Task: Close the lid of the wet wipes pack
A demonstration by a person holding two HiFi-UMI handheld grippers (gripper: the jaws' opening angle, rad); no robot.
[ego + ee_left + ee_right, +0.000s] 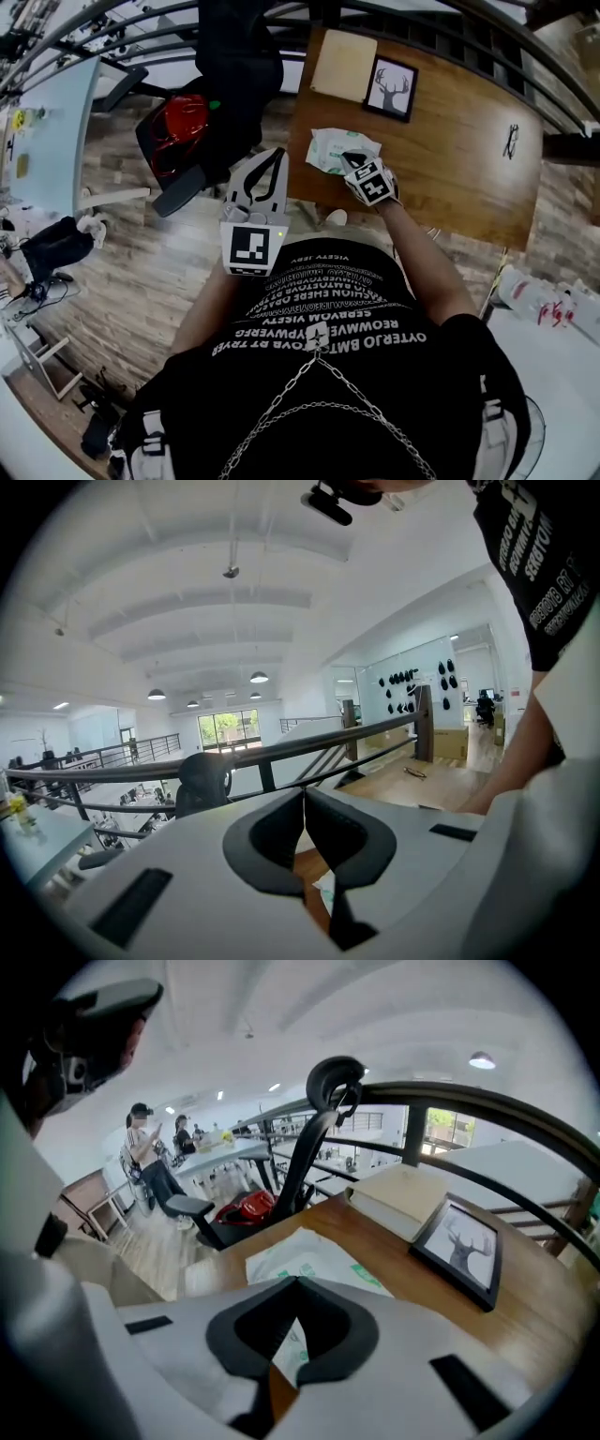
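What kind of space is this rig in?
Probably an open-plan office, likely on a mezzanine level. A metal railing runs past the wooden desk, an office chair stands beside it, and a long white table stands further off.

On the table [450,173], the wet wipes pack [333,148] is laid near the left edge. Behind it a book [344,66] is set, with a framed picture [391,88] just right. A chair [183,141] is placed left of the table.
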